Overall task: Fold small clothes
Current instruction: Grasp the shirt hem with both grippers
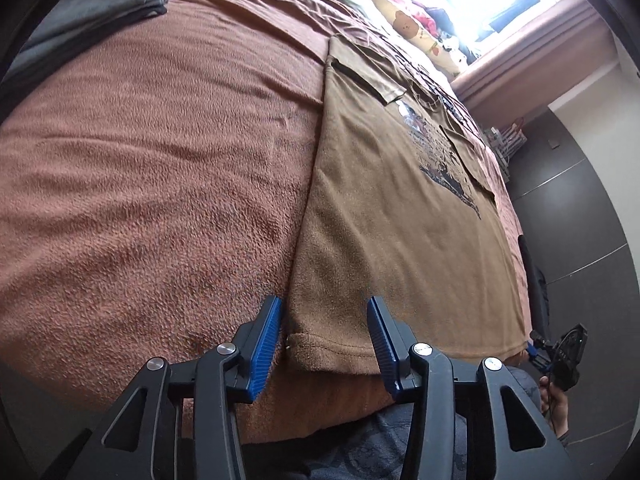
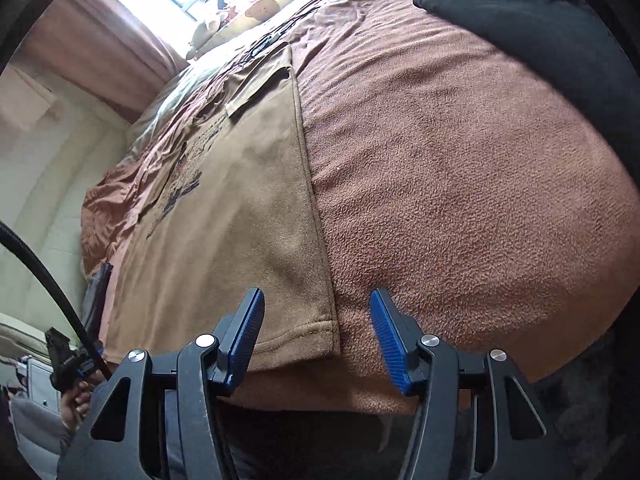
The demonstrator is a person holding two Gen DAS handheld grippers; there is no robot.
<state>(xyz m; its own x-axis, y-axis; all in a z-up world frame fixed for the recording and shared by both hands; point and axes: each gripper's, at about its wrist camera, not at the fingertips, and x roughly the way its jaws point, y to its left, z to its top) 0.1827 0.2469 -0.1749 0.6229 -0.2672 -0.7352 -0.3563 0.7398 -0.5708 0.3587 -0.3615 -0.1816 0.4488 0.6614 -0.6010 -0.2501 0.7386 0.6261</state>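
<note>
A tan T-shirt [image 1: 404, 216] with a dark print lies flat on the bed, both sides folded in to a long strip, its hem toward me. My left gripper [image 1: 324, 312] stands open over the shirt's near left hem corner, the corner between its blue pads, which do not pinch it. In the right wrist view the same shirt [image 2: 240, 208] reaches away from me. My right gripper [image 2: 318, 304] is open over the near right hem corner. Each gripper shows small in the other's view: the right gripper [image 1: 538, 354] and the left gripper [image 2: 70, 360], hand-held.
A brown fleece blanket [image 1: 160, 184] covers the bed. Folded grey and dark clothes [image 1: 92, 12] lie at the far left, and a black garment [image 2: 552, 40] lies at the far right. Patterned pillows [image 1: 412, 24] sit under a bright window. Dark floor [image 1: 580, 208] runs along the bedside.
</note>
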